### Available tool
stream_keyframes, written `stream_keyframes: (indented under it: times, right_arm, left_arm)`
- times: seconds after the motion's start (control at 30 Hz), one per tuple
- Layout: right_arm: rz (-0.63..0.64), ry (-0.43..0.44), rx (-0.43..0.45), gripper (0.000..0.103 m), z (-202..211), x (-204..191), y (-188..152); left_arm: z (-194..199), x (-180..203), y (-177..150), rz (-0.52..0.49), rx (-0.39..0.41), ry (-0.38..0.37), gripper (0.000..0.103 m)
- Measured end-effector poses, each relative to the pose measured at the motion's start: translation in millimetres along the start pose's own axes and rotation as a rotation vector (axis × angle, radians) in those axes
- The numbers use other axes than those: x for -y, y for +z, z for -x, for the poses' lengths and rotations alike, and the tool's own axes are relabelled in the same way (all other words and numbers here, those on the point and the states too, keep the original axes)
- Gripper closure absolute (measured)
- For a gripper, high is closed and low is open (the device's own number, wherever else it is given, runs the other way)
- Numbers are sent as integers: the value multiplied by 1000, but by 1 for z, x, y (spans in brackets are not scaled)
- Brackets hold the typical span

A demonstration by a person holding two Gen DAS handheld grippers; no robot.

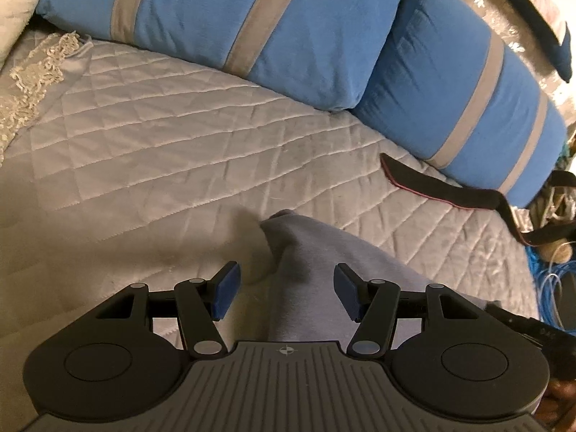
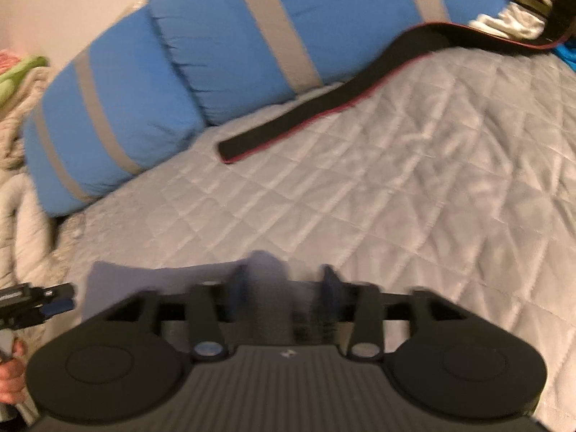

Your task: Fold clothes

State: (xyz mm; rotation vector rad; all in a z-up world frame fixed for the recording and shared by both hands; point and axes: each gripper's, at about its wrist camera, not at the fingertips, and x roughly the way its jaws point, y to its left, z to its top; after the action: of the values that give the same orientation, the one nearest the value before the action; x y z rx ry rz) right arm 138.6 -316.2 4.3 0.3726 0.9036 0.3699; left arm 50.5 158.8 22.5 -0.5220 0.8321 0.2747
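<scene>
Holding the left gripper [image 1: 286,295] at six o'clock in the left wrist view, with the jaws spread and not pinching anything. Keeping a raised fold of the grey garment [image 1: 309,252] between the blue pads [image 1: 225,295], the cloth running from the centre towards four o'clock and lying on the quilted grey bedcover [image 1: 162,144].

Holding the right gripper [image 2: 284,282] at six o'clock in the right wrist view, also spread, with a blurred ridge of the same garment between the fingers and not pressed by them. Seeing the rest of the cloth spreading flat towards eight o'clock.

Looking further over the bedcover: finding a black strap with a red edge [image 1: 432,187] at three o'clock in the left view, lying flat, its far end going off the bed. Finding behind it two blue pillows with grey stripes [image 1: 252,18], from twelve to three o'clock, touching each other. Noticing a lace cloth [image 1: 36,72] at ten o'clock and blue cable [image 1: 543,270] at four o'clock, beside the bed.
</scene>
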Motion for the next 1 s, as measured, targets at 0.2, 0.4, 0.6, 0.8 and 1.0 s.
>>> stream_keyframes:
  times: [0.2, 0.4, 0.6, 0.8, 1.0]
  right_arm:
    - [36, -17, 17, 26, 1, -1, -1]
    - [-34, -25, -6, 14, -6, 8, -1]
    - [-2, 21, 104, 22, 14, 4, -1]
    - [294, 0, 309, 91, 52, -30, -13]
    - [548, 11, 275, 98, 50, -60, -38]
  left_arm:
    - [-2, 1, 3, -22, 29, 44, 47]
    - [0, 11, 3, -79, 76, 83, 47]
    - [4, 23, 3, -104, 116, 87, 48]
    - [16, 46, -8, -241, 202, 111, 55]
    - [11, 65, -23, -393, 221, 134, 78]
